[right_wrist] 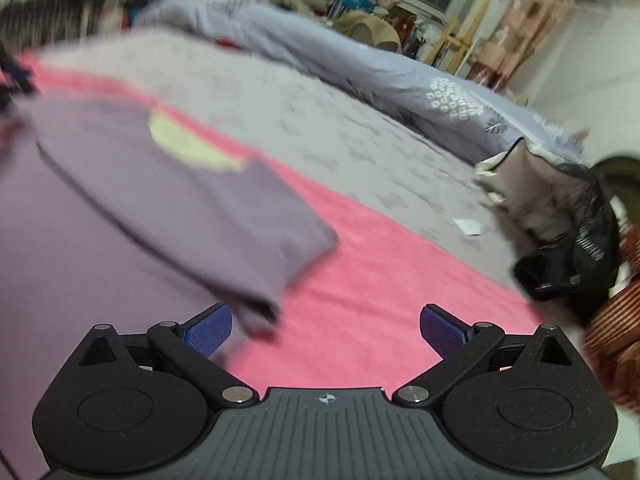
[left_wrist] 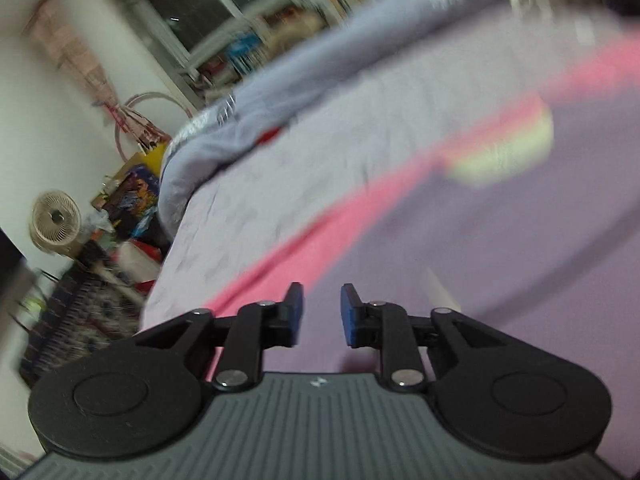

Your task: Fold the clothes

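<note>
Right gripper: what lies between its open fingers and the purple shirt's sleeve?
In the right wrist view, only bare pink cloth lies between the right gripper and the sleeve of the purple shirt; its left finger is nearly at the cuff.

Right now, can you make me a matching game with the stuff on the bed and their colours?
Things:
1. shirt
2. towel under the shirt
3. round patch on the shirt
4. gripper pads

Colours:
A. blue
B. pink
C. purple
D. pale yellow

Pairs: 1-C, 2-B, 3-D, 4-A
</note>
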Available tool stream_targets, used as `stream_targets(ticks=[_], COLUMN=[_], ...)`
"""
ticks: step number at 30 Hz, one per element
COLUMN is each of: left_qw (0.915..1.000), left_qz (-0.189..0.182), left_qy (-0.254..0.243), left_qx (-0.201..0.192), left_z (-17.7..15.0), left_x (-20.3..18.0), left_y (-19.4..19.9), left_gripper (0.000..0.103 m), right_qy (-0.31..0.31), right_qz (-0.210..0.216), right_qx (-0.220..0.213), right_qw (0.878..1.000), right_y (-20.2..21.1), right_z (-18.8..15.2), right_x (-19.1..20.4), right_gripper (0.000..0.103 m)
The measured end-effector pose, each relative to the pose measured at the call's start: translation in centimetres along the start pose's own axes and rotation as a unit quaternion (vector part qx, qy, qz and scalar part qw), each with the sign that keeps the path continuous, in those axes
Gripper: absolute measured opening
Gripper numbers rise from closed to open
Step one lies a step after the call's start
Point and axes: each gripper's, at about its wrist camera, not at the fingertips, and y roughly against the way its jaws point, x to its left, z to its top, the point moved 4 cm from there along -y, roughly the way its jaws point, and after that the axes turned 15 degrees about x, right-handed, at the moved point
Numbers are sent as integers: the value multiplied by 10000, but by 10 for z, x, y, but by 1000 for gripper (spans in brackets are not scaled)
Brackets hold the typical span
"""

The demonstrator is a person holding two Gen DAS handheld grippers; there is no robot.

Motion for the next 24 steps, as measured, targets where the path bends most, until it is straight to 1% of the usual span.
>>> stream_targets(ticks=[1, 2, 3, 4, 5, 6, 7, 8, 9, 10, 11, 12, 14, 15, 16, 17, 18, 19, 20, 22, 23, 24], left_qw=[9997, 9987, 9953, 9907, 9885, 9858, 9865, 9862, 9855, 9846, 9847, 9845, 9846, 9850, 9853, 9849, 9843, 9835, 9826, 9825, 9831, 9837], left_qz=[-127, -254, -802, -1228, -1413, -1590, -1541, -1475, -1464, -1454, -1503, -1518, -1510, -1486, -1456, -1471, -1487, -1517, -1548, -1566, -1550, -1527], left_qy=[190, 379, 493, 563, 542, 519, 449, 373, 396, 422, 536, 553, 544, 520, 538, 584, 631, 686, 741, 746, 711, 677], left_qx=[-103, -206, -222, -162, -14, 136, 335, 654, 766, 872, 695, 686, 693, 705, 708, 708, 708, 711, 713, 685, 671, 662], left_z=[6, 13, 24, 32, 35, 38, 36, 31, 23, 14, 6, 3, -2, -2, -4, -7, -9, -11, -13, -12, -13, -11], left_x=[5, 10, 5, -2, -13, -25, -34, -44, -46, -49, -46, -44, -41, -39, -37, -37, -36, -34, -32, -31, -32, -32], left_y=[6, 11, 9, 4, -6, -15, -25, -38, -45, -53, -51, -50, -48, -47, -47, -47, -46, -45, -43, -43, -43, -47], left_gripper=[35, 40, 42, 45, 45, 45, 45, 45, 45, 46, 47, 47, 50, 52, 55, 55, 57, 58, 58, 58, 58, 59], right_qy=[-300, -621, -966, -1327, -1682, -1989, -2256, -2420, -2478, -2485, -2489, -2462, -2414, -2477, -2579, -2694, -2798, -2845, -2801, -2430, -2117, -1786], right_qz=[453, 832, 1134, 1333, 1518, 1545, 1529, 1519, 1453, 1340, 1227, 1118, 898, 780, 621, 502, 413, 374, 425, 615, 634, 620], right_qx=[26, 39, 71, 190, 305, 385, 468, 606, 781, 787, 790, 747, 669, 740, 853, 950, 997, 911, 729, 473, 480, 597], right_qw=[9985, 9946, 9888, 9820, 9735, 9670, 9610, 9564, 9547, 9561, 9575, 9598, 9639, 9629, 9604, 9570, 9540, 9536, 9563, 9669, 9741, 9802], right_y=[1, -3, -11, -24, -37, -52, -68, -85, -101, -117, -132, -139, -153, -159, -164, -164, -160, -151, -138, -112, -102, -98], right_z=[12, 25, 38, 50, 62, 70, 76, 80, 83, 85, 88, 95, 109, 115, 121, 124, 125, 121, 117, 105, 94, 82], right_x=[1, 2, 2, 1, 1, 0, -1, -1, -1, -3, -6, -10, -17, -22, -28, -33, -38, -40, -39, -25, -12, 1], right_gripper=[95, 81, 60, 50, 41, 40, 40, 39, 35, 31, 30, 31, 33, 40, 44, 45, 45, 45, 45, 46, 51, 57])
